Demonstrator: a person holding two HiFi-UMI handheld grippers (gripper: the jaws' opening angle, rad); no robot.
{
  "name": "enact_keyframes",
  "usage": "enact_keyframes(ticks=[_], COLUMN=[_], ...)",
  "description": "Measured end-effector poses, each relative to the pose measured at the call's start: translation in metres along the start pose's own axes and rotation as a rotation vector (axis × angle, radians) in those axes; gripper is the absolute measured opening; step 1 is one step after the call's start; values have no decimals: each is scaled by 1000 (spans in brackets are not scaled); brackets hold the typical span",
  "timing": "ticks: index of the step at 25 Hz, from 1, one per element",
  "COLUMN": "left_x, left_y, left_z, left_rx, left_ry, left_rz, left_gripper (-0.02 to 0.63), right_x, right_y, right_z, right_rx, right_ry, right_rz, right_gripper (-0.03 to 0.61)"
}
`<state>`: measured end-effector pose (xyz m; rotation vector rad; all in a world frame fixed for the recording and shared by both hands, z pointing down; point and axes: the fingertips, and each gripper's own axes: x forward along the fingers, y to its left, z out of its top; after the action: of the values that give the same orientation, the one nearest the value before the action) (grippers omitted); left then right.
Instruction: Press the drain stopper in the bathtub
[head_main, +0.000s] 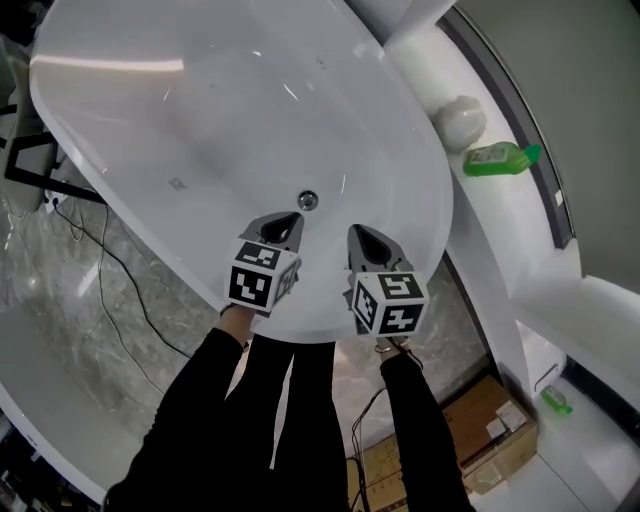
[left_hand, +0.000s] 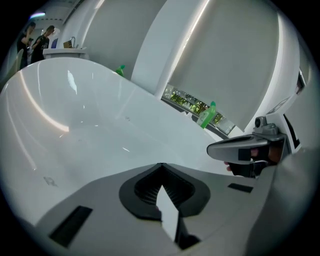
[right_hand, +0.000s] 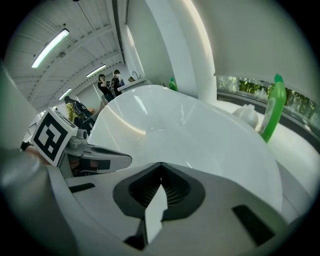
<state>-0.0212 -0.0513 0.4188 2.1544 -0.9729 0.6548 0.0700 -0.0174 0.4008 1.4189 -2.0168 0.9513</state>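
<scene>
The white oval bathtub (head_main: 150, 110) fills the head view, and its small round chrome drain stopper (head_main: 308, 200) lies on the tub floor. My left gripper (head_main: 287, 221) hovers just below-left of the stopper with its jaws shut and nothing between them. To the stopper's lower right hangs my right gripper (head_main: 360, 234), also shut and holding nothing. Both tips hang over the tub's near side, apart from the stopper. Neither gripper view shows the stopper: each looks over its own shut tips, left gripper (left_hand: 160, 165), right gripper (right_hand: 161, 164), across the tub's curved wall.
A green bottle (head_main: 500, 158) lies on the white ledge right of the tub beside a white round object (head_main: 458, 120). Cables (head_main: 110, 270) trail over the marble floor at left. Cardboard boxes (head_main: 480, 430) stand at bottom right. People stand far off (right_hand: 109, 82).
</scene>
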Motion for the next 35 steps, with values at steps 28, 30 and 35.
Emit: enact_keyframes(ticks=[28,30,35], left_x=[168,178,201], left_y=[79,82,88], left_z=[-100,-107,-126], left_rx=[-133,-138,-150], left_ry=[194,208,248], left_rz=[102,106,106], left_gripper=[8,8,8], right_x=[179,187,203], right_y=[-67,-71,-75], right_z=[-91,-97,-114], right_rx=[42,43,53], right_ry=[244,259,301], right_rz=[88,91,108], right_gripper=[2,2,2])
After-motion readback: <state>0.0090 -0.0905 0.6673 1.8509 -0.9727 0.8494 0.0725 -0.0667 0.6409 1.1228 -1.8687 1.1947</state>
